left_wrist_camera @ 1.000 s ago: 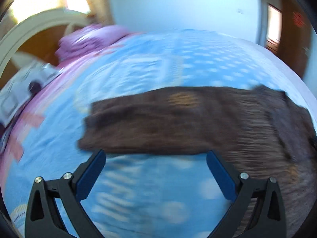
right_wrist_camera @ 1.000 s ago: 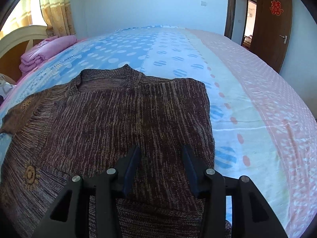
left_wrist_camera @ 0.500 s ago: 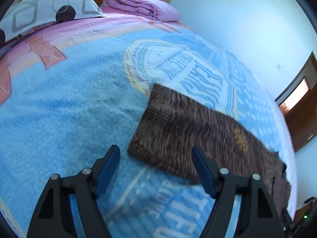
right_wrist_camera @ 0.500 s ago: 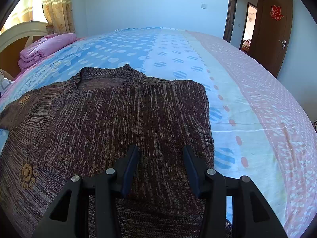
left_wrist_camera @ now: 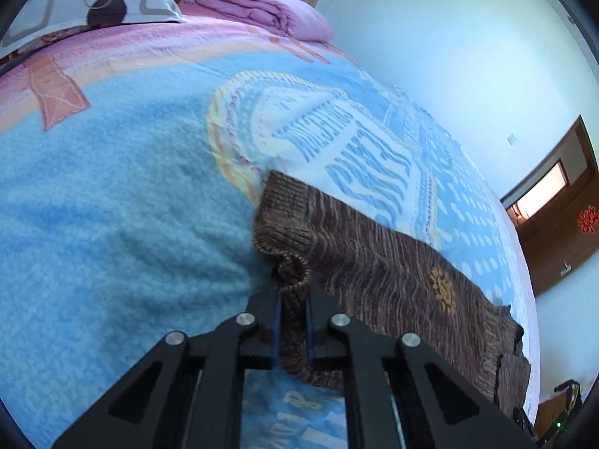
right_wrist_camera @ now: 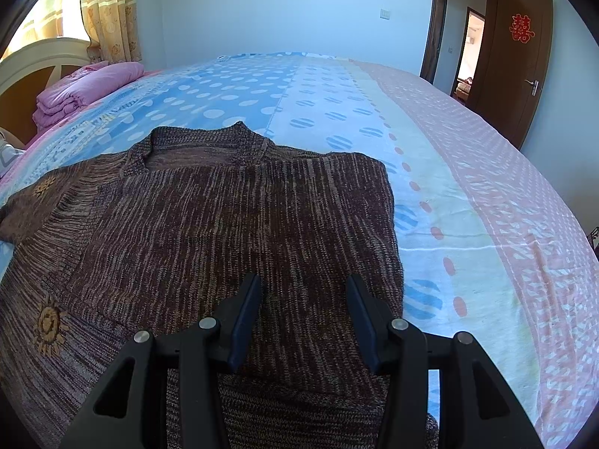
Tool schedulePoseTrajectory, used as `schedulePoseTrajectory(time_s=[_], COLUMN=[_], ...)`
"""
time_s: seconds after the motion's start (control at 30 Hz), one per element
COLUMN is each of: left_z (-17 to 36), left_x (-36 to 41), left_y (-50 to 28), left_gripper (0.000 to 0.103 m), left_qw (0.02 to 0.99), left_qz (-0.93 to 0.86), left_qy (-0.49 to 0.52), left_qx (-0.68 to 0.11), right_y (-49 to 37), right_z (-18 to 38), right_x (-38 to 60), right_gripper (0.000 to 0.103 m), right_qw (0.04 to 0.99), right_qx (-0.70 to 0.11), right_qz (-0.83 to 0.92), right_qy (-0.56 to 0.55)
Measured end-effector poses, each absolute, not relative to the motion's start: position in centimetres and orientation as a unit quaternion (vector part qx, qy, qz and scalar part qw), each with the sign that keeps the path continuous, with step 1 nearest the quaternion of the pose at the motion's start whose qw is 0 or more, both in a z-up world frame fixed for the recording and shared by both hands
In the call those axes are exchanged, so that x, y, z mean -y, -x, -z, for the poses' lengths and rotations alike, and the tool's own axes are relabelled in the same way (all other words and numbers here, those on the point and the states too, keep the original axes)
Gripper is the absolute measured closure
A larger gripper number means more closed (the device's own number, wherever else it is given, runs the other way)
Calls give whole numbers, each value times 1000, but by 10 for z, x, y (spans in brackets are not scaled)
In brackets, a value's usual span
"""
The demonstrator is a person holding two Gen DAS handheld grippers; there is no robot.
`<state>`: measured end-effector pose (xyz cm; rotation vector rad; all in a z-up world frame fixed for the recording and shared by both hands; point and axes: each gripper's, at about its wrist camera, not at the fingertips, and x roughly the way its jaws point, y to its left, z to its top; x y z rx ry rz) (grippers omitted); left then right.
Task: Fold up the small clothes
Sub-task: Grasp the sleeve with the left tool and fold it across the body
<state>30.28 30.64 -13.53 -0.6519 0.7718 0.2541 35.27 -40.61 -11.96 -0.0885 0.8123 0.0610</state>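
**poster1:** Bedroom setup, everything happens on a big bed with a blue printed blanket [left_wrist_camera: 123, 202]. Left wrist view first: there's a patterned pillow [left_wrist_camera: 93, 0] top left and a folded pink quilt [left_wrist_camera: 262, 0] next to it near the headboard end. The brown knit sweater [left_wrist_camera: 393, 273] lies on the blanket, one sleeve stretched out toward the camera with a little orange sun patch [left_wrist_camera: 441, 288] on it. The left gripper [left_wrist_camera: 292, 321] has just been closing, and its jaws are now pinched almost together on the ribbed sleeve cuff [left_wrist_camera: 288, 232], knit bunched up between the blue pads.

**poster2:** ok and the other cam?

**poster1:** Right wrist view: same sweater [right_wrist_camera: 224, 224] spread flat, V-neck collar [right_wrist_camera: 202, 142] pointing away from the camera, with its right edge on the pale blue strip of the bed cover [right_wrist_camera: 486, 205], which turns pink further right. Two sun patches show on the left side. The right gripper [right_wrist_camera: 303, 318] hangs over the lower body of the sweater with jaws about halfway apart; I can't tell whether the pads touch the knit, but nothing is clamped between them. Pink quilt [right_wrist_camera: 90, 89] sits far left, curtain [right_wrist_camera: 108, 11] behind it, brown door [right_wrist_camera: 520, 60] open on the right with a red decoration [right_wrist_camera: 522, 28] on it.
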Motion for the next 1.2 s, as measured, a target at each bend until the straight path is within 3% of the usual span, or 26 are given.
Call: schedulePoseTrajectory(time_s=[0.57,1.2], left_z=[61,-40], left_x=[-287,-141], left_y=[-300,-342], left_gripper=[94,94], left_qw=[889,913], left_qz=[-50,89], left_qy=[341,297], left_qx=[-301,-265], right_y=[-352,-351], right_z=[119,116], right_x=[406,407], right_gripper=[53,50], right_qw=[917,919], right_qx=[-394,-390], right_qz=[-30,-32], right_qy=[43,35])
